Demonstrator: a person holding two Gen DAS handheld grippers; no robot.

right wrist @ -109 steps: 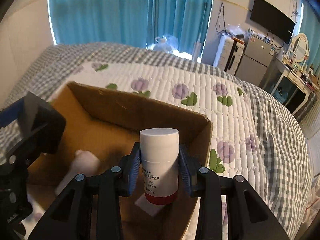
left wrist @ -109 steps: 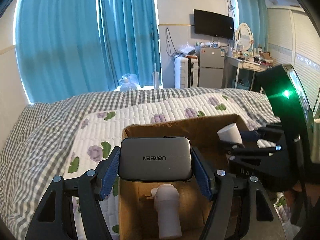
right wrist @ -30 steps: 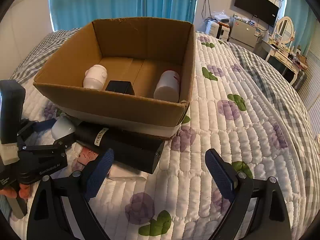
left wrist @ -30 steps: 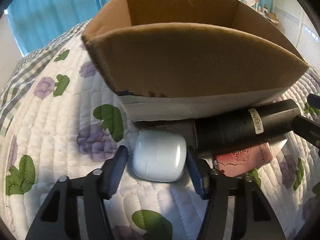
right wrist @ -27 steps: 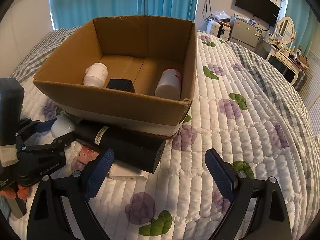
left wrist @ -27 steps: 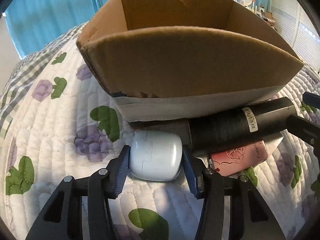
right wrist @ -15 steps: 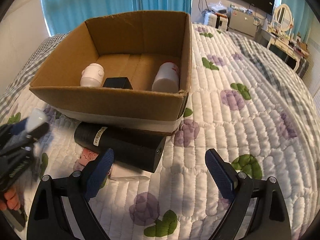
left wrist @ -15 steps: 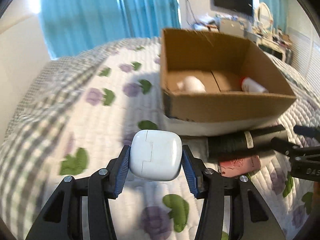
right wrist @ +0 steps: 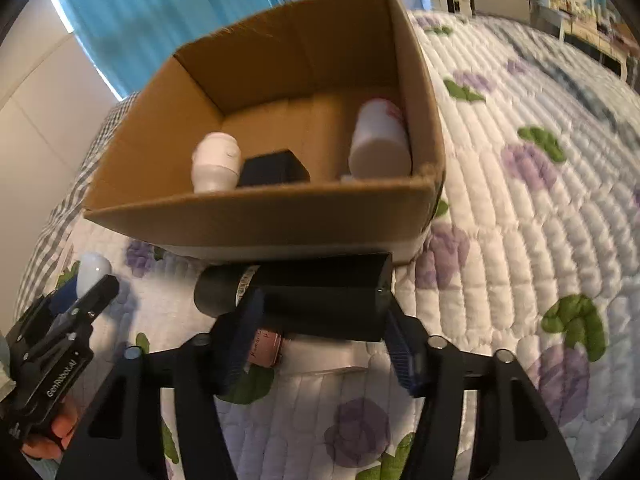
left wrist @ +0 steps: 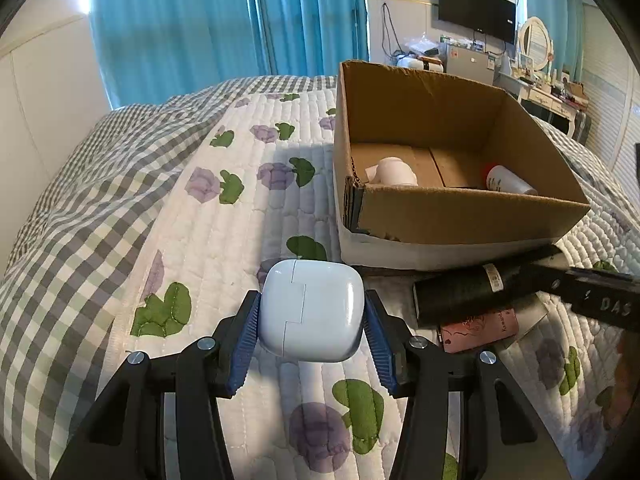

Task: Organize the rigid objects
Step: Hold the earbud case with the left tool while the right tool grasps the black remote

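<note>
Fingers on the left gripper [left wrist: 312,322] are clamped onto the white earbud case [left wrist: 313,312], both blue pads pressed against its rounded sides, and it hangs above the quilt [left wrist: 224,232] a little to the left of the cardboard box [left wrist: 460,216]. Over on the other side, the right gripper [right wrist: 322,338] has its jaws spread about as wide as the black tube [right wrist: 296,294], one pad at each side of it. It's blurry there, so I honestly can't tell if the pads are touching or just framing it. That tube lies on the quilt right against the box's front wall, sitting on top of a pink item [right wrist: 266,348] and something flat and white [right wrist: 320,354].

Inside the box there's already a small white bottle [right wrist: 216,162], a black box-shaped thing [right wrist: 274,168] and a bigger white bottle [right wrist: 380,144] lying on its side.

What I'd worry about:
- That case is smooth and curved, so it could squirt out of the pads if the grip loosens on the way over the box wall.
- The tube looks long and probably heavy. Grabbed off-centre, it could tip and swing.
- Lifting it might drag the pink item along, or bump the box and shove it across the soft quilt.
</note>
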